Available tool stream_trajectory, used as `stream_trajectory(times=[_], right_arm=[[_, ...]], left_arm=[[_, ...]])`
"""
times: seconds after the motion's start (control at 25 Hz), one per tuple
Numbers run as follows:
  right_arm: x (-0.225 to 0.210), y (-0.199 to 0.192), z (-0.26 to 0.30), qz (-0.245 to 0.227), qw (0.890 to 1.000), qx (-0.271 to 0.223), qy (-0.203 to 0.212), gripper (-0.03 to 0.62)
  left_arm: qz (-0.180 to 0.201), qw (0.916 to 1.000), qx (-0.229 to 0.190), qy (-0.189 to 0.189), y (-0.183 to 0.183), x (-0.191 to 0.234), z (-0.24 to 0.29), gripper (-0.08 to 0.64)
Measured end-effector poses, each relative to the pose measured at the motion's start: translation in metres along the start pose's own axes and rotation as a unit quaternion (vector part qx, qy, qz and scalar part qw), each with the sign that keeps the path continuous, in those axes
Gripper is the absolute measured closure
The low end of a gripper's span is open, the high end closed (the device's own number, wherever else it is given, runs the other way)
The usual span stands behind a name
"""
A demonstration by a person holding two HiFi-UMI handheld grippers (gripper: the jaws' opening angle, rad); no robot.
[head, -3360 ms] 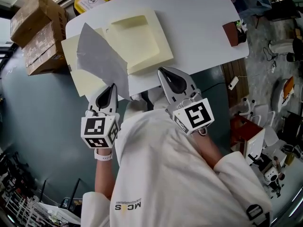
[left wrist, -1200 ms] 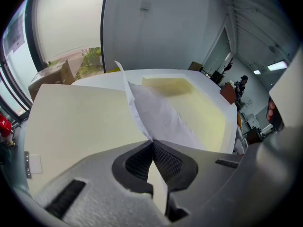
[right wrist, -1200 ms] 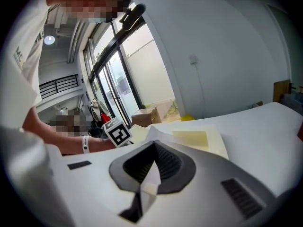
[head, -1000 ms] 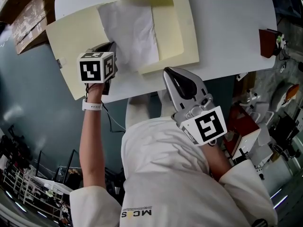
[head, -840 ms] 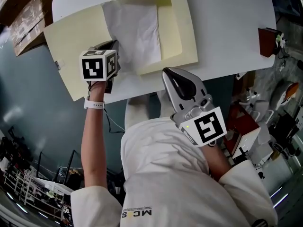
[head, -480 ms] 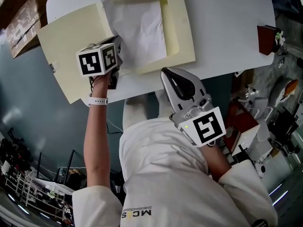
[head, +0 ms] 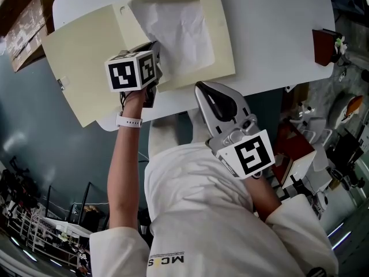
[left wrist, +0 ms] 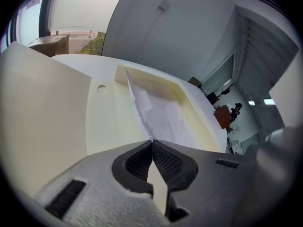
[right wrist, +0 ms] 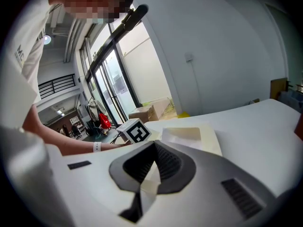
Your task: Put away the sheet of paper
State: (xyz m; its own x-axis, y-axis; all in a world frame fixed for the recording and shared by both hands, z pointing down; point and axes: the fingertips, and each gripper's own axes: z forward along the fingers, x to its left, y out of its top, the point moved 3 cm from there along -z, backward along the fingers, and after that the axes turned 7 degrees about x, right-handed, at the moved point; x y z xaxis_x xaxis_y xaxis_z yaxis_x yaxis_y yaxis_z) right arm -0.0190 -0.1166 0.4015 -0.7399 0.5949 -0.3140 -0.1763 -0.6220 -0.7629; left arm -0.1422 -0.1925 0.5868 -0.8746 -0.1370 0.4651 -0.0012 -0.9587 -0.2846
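Left claw is closed tight on the near corner of the sheet of paper; its own view shows the pads meeting with the paper's edge rising out of them. In the head view those tips and that corner are hidden under the marker cube. The rest of the sheet lies crumpled in the sunken tray of the cream folder, left edge lifted off the tray floor. The folder's open flap overhangs the left edge of the desk.

Right claw is closed, nothing between the pads, and hangs at the near desk edge, well apart from the folder. A white-sleeved torso fills the lower head view and covers the near desk edge.

The desk is white and rounded. A brown box sits at its right edge; its contents are too small to tell. Cardboard boxes are cut off at top left. Teal floor, with blurred clutter at right. Tall windows show in the right gripper view.
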Motion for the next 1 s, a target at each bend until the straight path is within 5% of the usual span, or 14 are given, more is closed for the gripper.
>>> stream_trajectory(times=[0.24,0.36,0.52,0.68,1.0], right_arm=[[-0.001,-0.002,-0.002,0.004,1.000,-0.001,0.000,0.580],[-0.001,-0.004,-0.003,0.005,1.000,-0.002,0.000,0.580],[0.002,-0.002,-0.005,0.003,1.000,-0.008,0.001,0.580],[0.005,-0.001,-0.010,-0.001,1.000,-0.009,-0.004,0.580],[0.012,0.012,-0.025,-0.018,0.999,-0.035,-0.010,0.580]], left_arm=[[0.052,0.9983,0.007,0.025,0.002,-0.005,0.002,0.532],[0.064,0.9974,-0.002,0.035,0.002,-0.005,0.000,0.398],[0.075,0.9959,-0.011,0.050,0.000,-0.004,-0.007,0.379],[0.081,0.9941,-0.034,0.062,0.000,-0.008,-0.022,0.384],[0.116,0.9836,-0.118,0.071,0.000,-0.030,-0.082,0.529]])
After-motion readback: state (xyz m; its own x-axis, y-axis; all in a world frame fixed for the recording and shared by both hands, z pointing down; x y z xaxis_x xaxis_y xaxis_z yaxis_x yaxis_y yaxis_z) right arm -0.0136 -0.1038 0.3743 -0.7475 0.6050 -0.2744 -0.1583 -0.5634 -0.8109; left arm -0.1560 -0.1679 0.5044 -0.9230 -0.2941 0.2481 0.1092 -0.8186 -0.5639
